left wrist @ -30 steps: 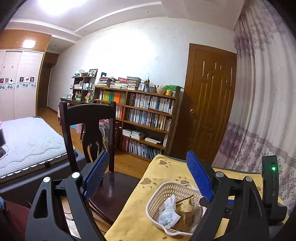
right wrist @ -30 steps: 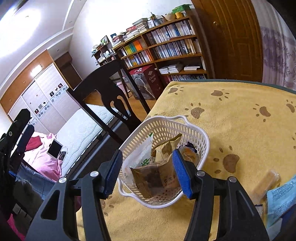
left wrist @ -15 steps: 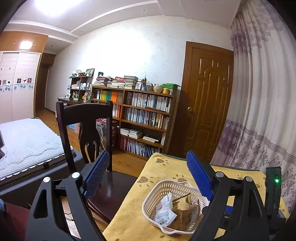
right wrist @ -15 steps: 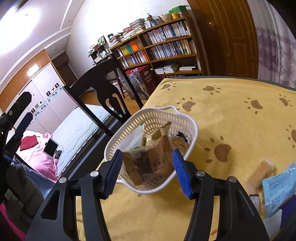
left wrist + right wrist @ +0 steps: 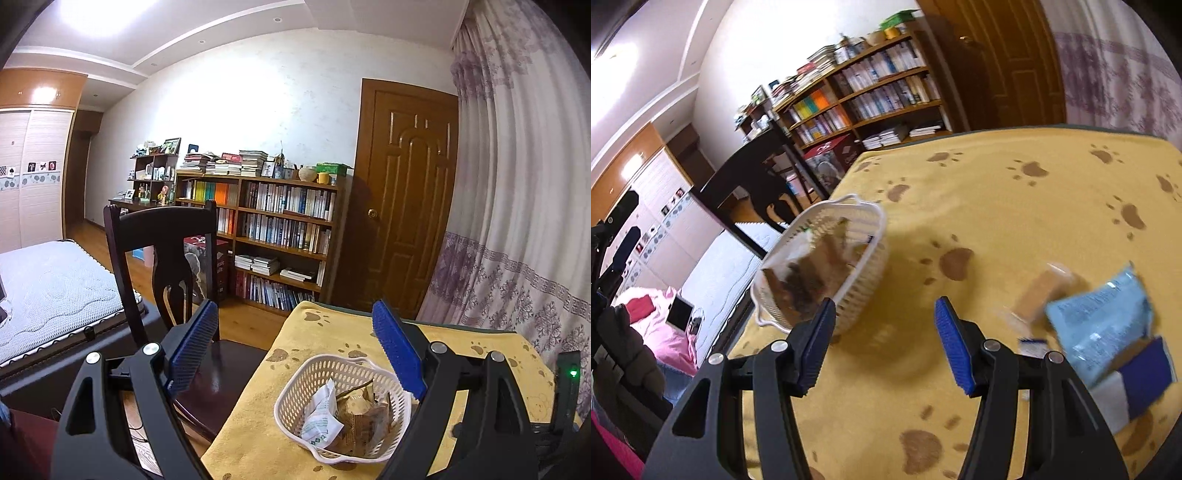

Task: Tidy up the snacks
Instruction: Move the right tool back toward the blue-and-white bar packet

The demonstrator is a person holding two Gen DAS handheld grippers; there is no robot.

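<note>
- The white perforated plastic basket stands on the yellow paw-print cloth near the table's left edge, already holding several packets: a white sachet with green print and brown crinkled wrappers.
- Judged from this, the sorting is partly done. Still loose on the cloth, well to the right of the basket, lie a tan bar in clear wrap, a pale blue foil packet and a dark blue and white packet; all are blurred.
- The right gripper hangs spread wide and empty, over bare cloth between basket and loose snacks.
- The left gripper is likewise wide apart, gripping nothing, aimed past the basket.
- The basket sits close to the cloth's edge, with a dark wooden chair just beyond; a nudge leftward could tip it off. The cloth's middle and far side are open for travel.
</note>
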